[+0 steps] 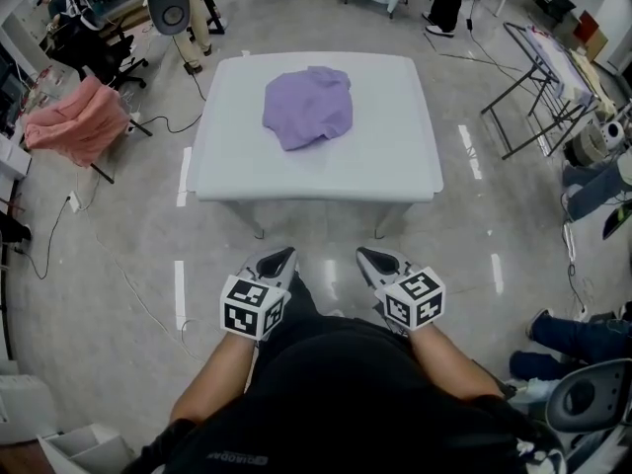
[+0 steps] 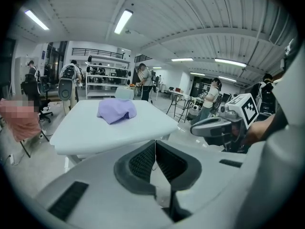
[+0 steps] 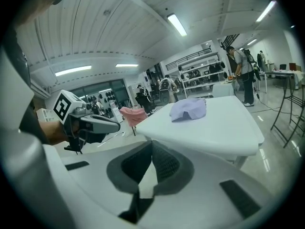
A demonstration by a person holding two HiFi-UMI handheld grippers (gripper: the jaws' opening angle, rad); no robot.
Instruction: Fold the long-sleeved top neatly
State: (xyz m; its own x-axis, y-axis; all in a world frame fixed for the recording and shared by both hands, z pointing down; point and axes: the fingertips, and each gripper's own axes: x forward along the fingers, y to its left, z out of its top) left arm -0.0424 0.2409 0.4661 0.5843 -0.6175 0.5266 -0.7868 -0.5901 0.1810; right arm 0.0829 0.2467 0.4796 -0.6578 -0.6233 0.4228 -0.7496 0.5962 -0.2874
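Left gripper (image 2: 155, 144): pads pressed flat together, empty. Right gripper (image 3: 152, 146): same, jaws closed on each other, empty. In the head view both are held low, close to the person's body, side by side with a gap between them. Tips point toward the table (image 1: 326, 171) and tilt down. Neither touches the table; both sit off its near edge, over the floor (image 1: 118, 265). Top (image 1: 308, 107) is purple and lies crumpled in a heap on the white table. It is toward the far side, roughly centred left to right, well apart from both grippers. Left of the table a pink cloth (image 1: 77, 117) is draped over a frame. A metal folding stand (image 1: 538, 87) sits to the right. People (image 2: 145, 80) stand by shelves (image 2: 102, 82) in the background.
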